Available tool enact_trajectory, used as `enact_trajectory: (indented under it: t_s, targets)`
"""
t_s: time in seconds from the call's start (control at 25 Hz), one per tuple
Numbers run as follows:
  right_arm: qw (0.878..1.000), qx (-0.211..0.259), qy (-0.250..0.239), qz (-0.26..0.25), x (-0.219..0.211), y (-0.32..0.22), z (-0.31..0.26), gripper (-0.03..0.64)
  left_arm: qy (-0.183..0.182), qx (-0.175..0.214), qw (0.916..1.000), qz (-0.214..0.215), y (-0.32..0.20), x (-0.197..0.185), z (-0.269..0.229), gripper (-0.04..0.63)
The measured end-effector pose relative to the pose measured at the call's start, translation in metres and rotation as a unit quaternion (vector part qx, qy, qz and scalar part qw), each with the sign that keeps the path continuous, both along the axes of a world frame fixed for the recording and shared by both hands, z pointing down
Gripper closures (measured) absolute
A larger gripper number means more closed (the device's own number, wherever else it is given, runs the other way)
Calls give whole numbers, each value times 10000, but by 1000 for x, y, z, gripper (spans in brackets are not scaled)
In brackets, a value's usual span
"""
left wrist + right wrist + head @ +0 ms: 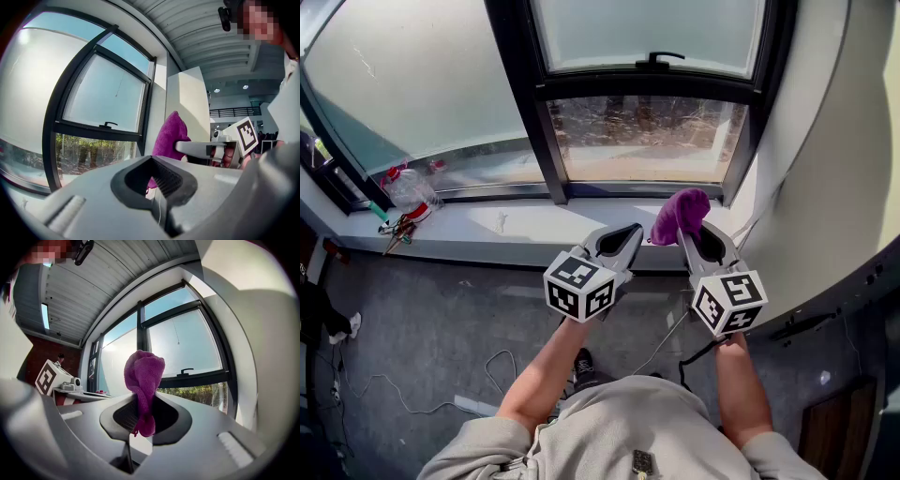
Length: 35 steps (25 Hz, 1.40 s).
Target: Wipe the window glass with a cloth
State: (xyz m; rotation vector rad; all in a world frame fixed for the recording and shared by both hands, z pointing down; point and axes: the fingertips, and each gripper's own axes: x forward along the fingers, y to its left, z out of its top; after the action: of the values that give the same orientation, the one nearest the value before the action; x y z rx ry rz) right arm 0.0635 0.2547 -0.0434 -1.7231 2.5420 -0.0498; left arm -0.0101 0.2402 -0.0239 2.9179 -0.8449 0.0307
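Grippers: two, held side by side.
Left gripper (153,164): fingers (93,192) clenched together, nothing between them.
Right gripper (143,405): fingers (206,432) clamped on the cloth.
Cloth (680,214): one, purple and fluffy. Lower end pinched between the right fingers, bunched top standing up past their tips. Just to the right of the left fingers, apart from them.
Marker cubes: two, left cube (578,286) and right cube (729,300), each behind its own fingers.
Markings: black-and-white square patterns on the cube faces.
Window glass (642,139): three panes in a dark frame, beyond both pairs of fingertips. Not touched by the cloth.
Window handle (661,60): one, black, above and beyond the fingertips, on the bar between the upper and lower pane.
Windowsill (534,225): one, white, close in front of both pairs of fingertips.
Plastic bag (408,187): one, clear with red parts, on the sill, well to the left of the left fingers.
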Motion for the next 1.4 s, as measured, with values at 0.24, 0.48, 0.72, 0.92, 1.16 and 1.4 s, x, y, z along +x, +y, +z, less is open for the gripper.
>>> enact_trajectory:
  t_s: [0.24, 0.48, 0.72, 0.92, 1.16, 1.4]
  targets:
    - [10000, -4, -22, -8, 5, 0, -1, 538, -5, -7, 10000, 9, 2, 7, -1, 594]
    - [10000, -30, -1, 71, 8, 0, 0, 537, -36, 11, 10000, -7, 4, 8, -1, 594]
    - [10000, 11, -44, 40, 10, 1, 0, 536, -48, 32, 10000, -24, 4, 10, -1, 594]
    - [10000, 34, -82, 23, 17, 1, 0, 537, -92, 34, 9999, -29, 4, 16, -1, 594]
    - [9997, 105, -193, -45, 37, -3, -4, 537, -222, 33, 9997, -87, 2, 34, -1, 594]
    - [9994, 70, -212, -251, 50, -19, -4, 537, -352, 3, 9990, -285, -17, 46, 2, 594]
